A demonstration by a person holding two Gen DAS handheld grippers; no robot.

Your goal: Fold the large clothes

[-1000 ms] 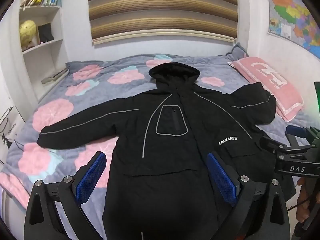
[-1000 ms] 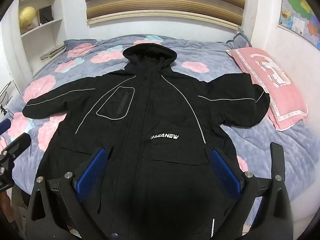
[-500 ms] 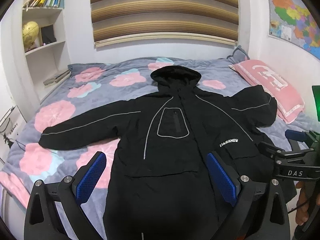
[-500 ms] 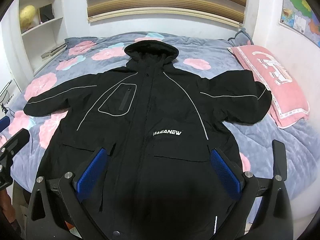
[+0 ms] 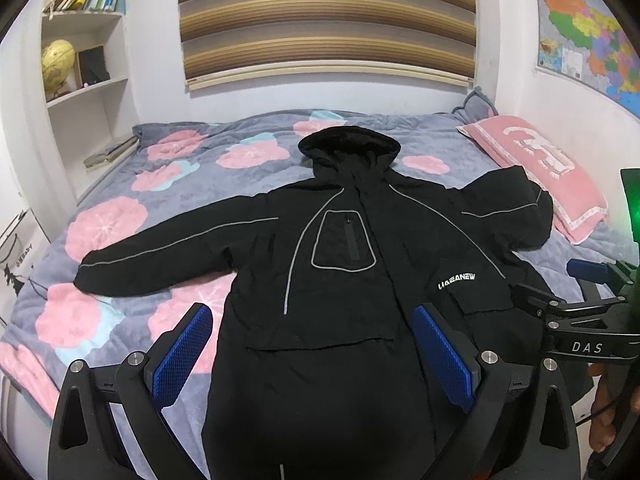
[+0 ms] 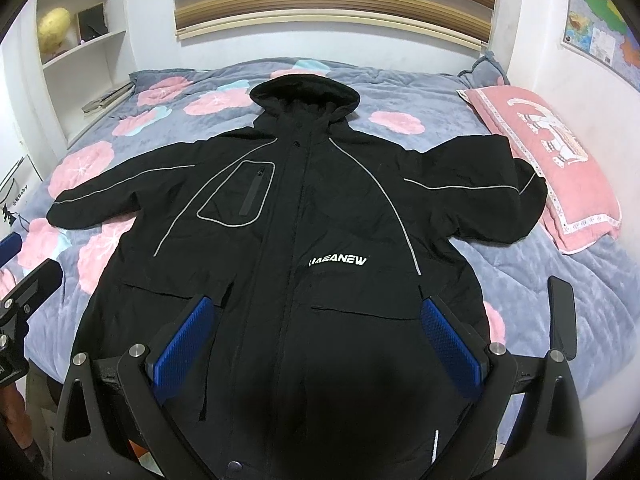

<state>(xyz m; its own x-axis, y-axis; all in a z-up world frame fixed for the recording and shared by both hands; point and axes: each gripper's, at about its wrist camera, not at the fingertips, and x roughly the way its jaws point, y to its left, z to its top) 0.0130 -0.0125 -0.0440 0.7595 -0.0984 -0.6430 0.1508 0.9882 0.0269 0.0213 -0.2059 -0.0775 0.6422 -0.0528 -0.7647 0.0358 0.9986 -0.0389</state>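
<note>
nothing folded yet: hooded jacket point(image 6: 288, 264) lies flat ahead of my spread, empty left tool point(image 5: 312, 356) and right tool point(image 6: 316, 344).

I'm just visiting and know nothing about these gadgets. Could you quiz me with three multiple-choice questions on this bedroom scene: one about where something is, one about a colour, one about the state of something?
1. Where does the pink pillow lie?
A. Under the jacket's hood
B. On the bed beside the jacket's sleeve, near the wall with the map
C. On the shelf

2. What colour are the pads on the gripper fingers?
A. Blue
B. Red
C. White

3. How is the black jacket lying?
A. Folded in half
B. Rolled into a bundle
C. Spread flat, front up, sleeves out to both sides

Answers:
1. B, the pillow sits at the bed's edge by the sleeve end.
2. A, both the left gripper and right gripper show blue textured pads.
3. C, the chest lettering and both sleeves are visible, with no fold made.
</note>
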